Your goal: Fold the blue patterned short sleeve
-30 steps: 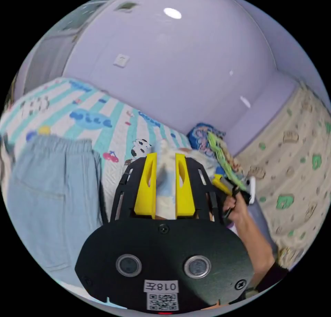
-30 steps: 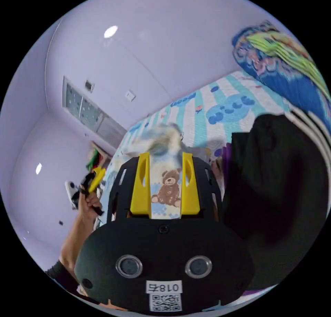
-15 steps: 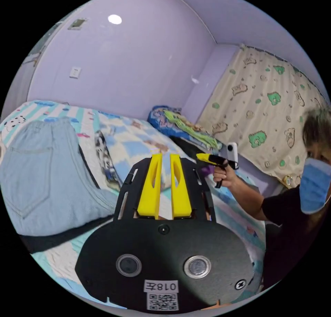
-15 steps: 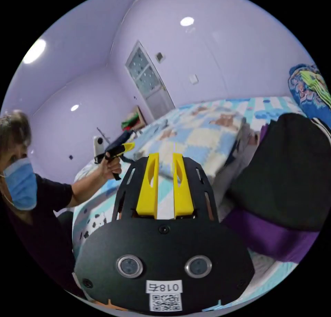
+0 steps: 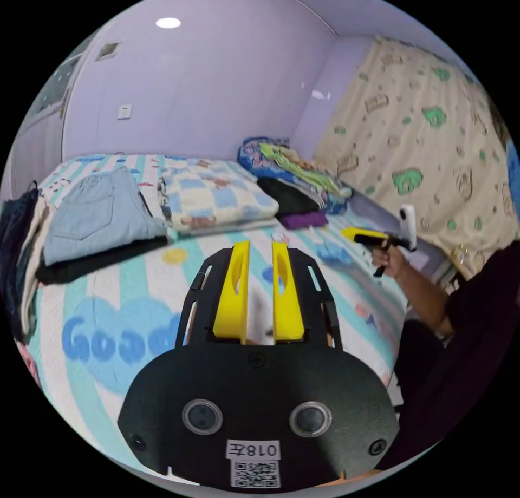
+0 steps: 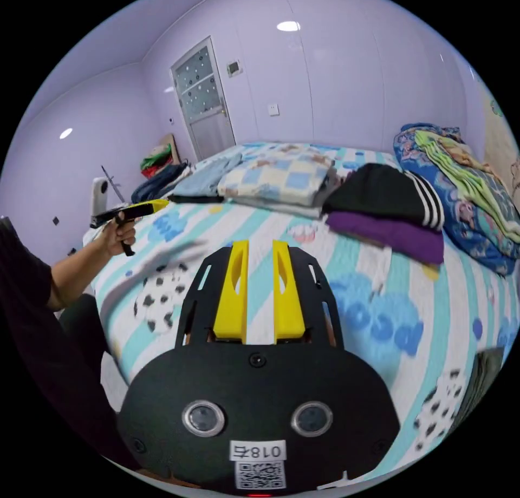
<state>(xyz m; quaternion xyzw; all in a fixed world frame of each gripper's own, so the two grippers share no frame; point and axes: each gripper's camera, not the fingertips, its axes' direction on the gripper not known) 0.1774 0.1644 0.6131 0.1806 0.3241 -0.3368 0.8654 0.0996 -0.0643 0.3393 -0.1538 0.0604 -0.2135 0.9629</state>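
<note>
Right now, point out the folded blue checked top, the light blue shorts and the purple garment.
Folded blue checked top (image 5: 214, 195), left gripper view, its upper face.
Light blue shorts (image 5: 100, 216), left gripper view, back pocket.
Purple garment (image 6: 390, 238), right gripper view, front fold.

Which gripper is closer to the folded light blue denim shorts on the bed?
Left. The left gripper hovers over the bed on the side of the light blue denim shorts; the right gripper is further off, out past the purple folded garment.
</note>
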